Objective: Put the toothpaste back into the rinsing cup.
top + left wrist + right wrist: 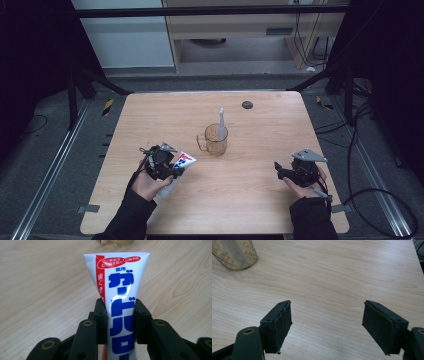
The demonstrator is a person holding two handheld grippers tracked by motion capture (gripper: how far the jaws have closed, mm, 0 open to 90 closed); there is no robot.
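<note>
A white toothpaste tube [122,287] with blue and red print is clamped between the two black jaws of my left gripper [120,320]. In the high view the left gripper [176,171] sits at the table's left front and the toothpaste tube [184,160] sticks out toward the middle. An amber glass mug [216,140] stands mid-table with a white toothbrush [221,124] upright in it. My right gripper [278,169] rests low at the right front; in the right gripper view the right gripper [327,323] has its jaws wide apart with only bare wood between them.
The wooden table [265,130] has a small dark round disc [247,104] near its far edge. The mug's base [235,255] appears at the top left of the right gripper view. Black frame bars and cables ring the table.
</note>
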